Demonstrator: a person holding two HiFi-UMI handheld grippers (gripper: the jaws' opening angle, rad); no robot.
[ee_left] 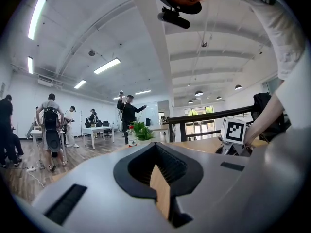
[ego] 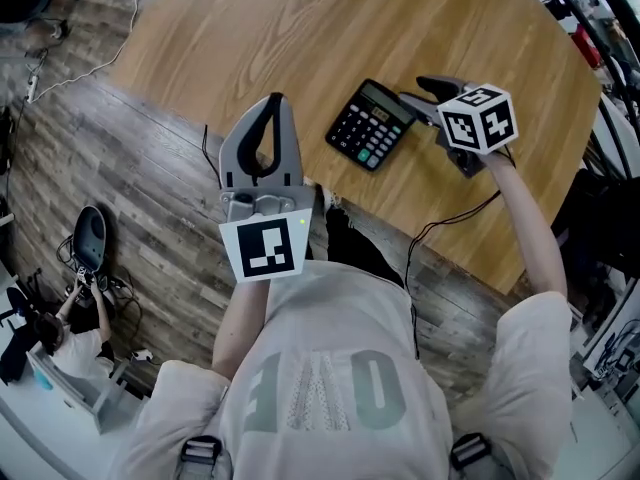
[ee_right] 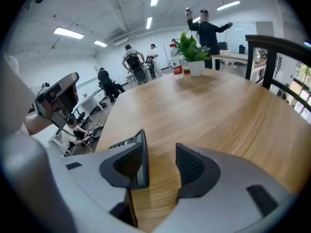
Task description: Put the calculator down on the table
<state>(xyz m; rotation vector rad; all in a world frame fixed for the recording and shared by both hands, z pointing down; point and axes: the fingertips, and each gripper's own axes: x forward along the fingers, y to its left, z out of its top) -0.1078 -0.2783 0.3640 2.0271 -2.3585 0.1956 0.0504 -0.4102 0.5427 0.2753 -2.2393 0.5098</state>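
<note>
A black calculator (ego: 370, 125) lies flat on the wooden table (ego: 300, 28) near its front edge, display toward the right. My right gripper (ego: 415, 90) is just right of it and stands open. In the right gripper view the calculator's edge (ee_right: 142, 164) rests against the inner side of the left finger (ee_right: 121, 166); bare table (ee_right: 218, 106) shows in the gap to the other finger, and the right gripper (ee_right: 160, 142) presses on nothing. My left gripper (ego: 275, 103) hovers at the table's front edge, left of the calculator, shut and empty. The left gripper (ee_left: 155, 147) points out level into the room.
A potted plant (ee_right: 193, 57) and a bottle (ee_right: 177, 64) stand at the table's far end. A dark railing (ee_right: 272, 57) runs along the right. A cable (ego: 440, 230) hangs off the table's front edge. Several people (ee_left: 127, 115) stand further off in the room.
</note>
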